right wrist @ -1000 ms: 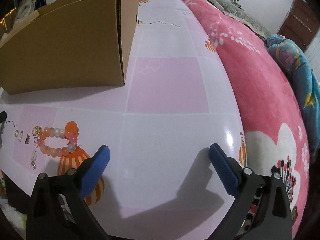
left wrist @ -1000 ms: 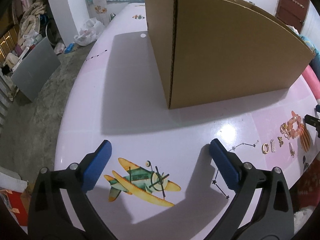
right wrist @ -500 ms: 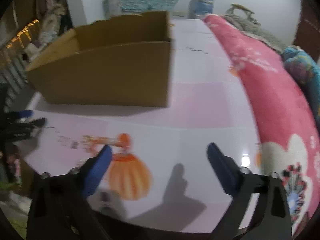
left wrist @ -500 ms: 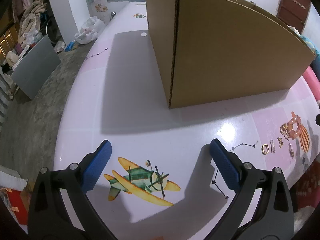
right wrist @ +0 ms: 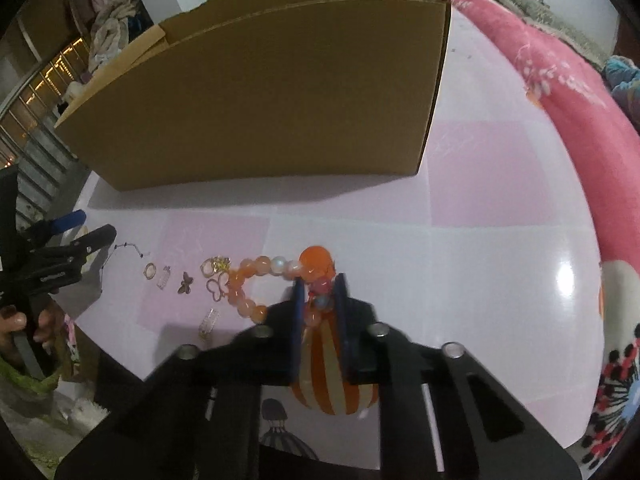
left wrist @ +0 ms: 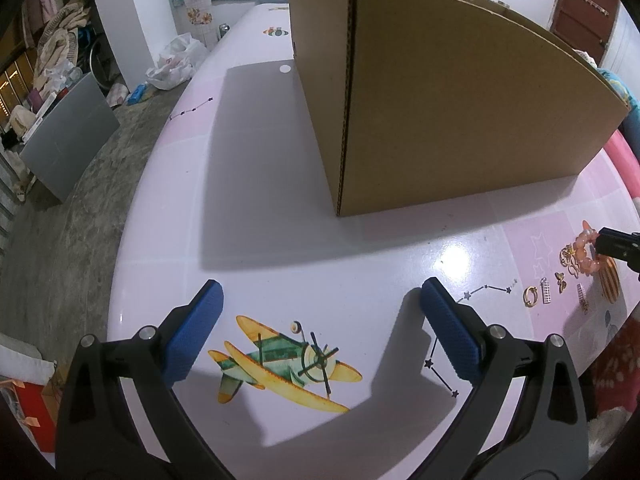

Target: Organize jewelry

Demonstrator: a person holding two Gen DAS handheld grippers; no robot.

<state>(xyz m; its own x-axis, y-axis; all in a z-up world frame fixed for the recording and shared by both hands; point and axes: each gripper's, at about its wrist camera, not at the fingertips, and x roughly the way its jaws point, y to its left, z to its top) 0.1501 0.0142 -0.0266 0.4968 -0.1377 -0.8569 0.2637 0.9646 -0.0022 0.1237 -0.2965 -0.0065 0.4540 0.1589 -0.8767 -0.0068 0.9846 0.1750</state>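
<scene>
An orange bead bracelet (right wrist: 250, 278) lies on the pink table, with rings (right wrist: 150, 270) and small charms (right wrist: 185, 282) to its left. My right gripper (right wrist: 318, 294) is shut on the bracelet's right end, low over the table. The open cardboard box (right wrist: 256, 92) stands behind the jewelry. My left gripper (left wrist: 320, 300) is open and empty over the airplane picture (left wrist: 286, 364), left of the jewelry. The left wrist view shows the bracelet (left wrist: 585, 254), a gold ring (left wrist: 531, 297) and the right gripper's tip (left wrist: 618, 242) at the far right.
The box (left wrist: 460, 108) fills the table's middle. A pink blanket (right wrist: 568, 92) runs along the table's right side. The table's left edge drops to a concrete floor (left wrist: 60, 216) with clutter. The hand on the left gripper (right wrist: 36, 272) shows at the left.
My right gripper swung left, came down onto the bracelet's right end and closed on it. My left gripper has stayed open in place.
</scene>
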